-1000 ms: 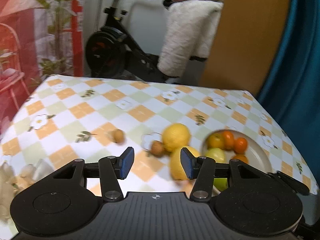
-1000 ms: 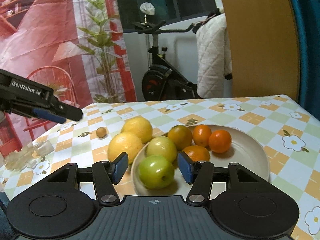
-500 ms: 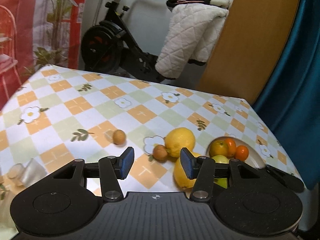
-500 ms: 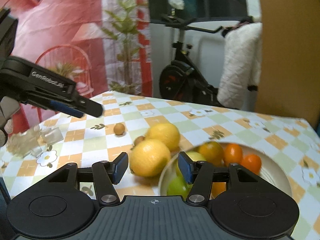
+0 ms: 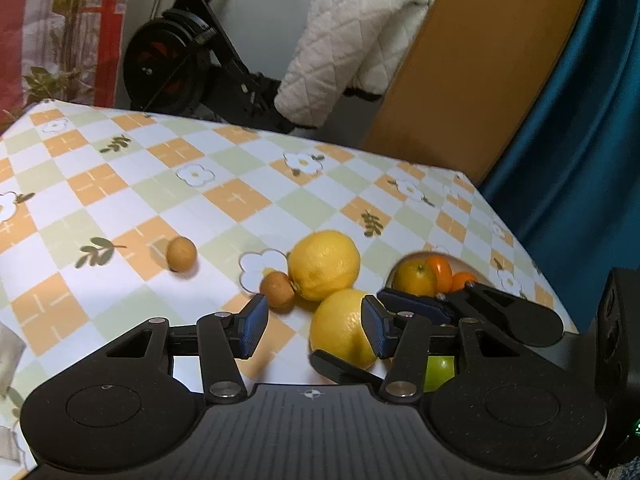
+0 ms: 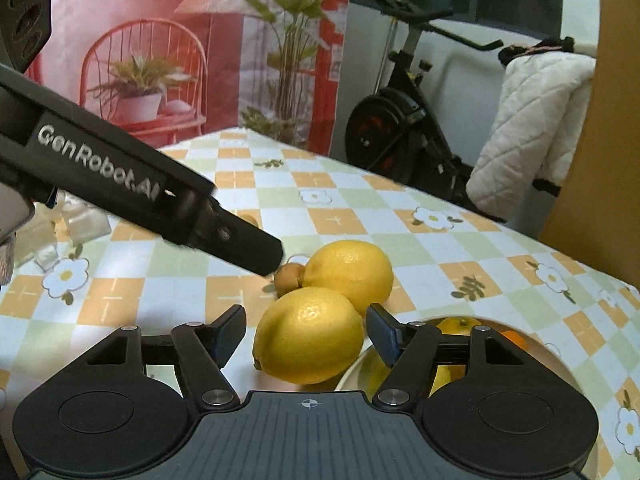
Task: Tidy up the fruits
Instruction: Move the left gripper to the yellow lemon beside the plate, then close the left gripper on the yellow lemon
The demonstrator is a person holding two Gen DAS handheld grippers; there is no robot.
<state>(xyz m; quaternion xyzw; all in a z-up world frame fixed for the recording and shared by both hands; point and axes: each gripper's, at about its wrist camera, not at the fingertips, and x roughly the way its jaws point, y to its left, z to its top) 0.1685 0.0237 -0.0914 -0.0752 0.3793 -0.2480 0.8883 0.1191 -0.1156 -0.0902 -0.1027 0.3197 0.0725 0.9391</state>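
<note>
Right wrist view: your right gripper (image 6: pixel 306 334) is opening around the near big yellow lemon (image 6: pixel 309 335), probably untouched, beside the cream plate (image 6: pixel 354 372). Centre it, then squeeze gently. Left gripper (image 5: pixel 312 326) sits half-open, empty.

Black tool (image 5: pixel 310 322) (blue pads (image 5: pixel 252 326))

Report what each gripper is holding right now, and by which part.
Nothing is held. The right gripper is opening around the near lemon, pads clear of it. The left gripper hangs open and empty.
</note>
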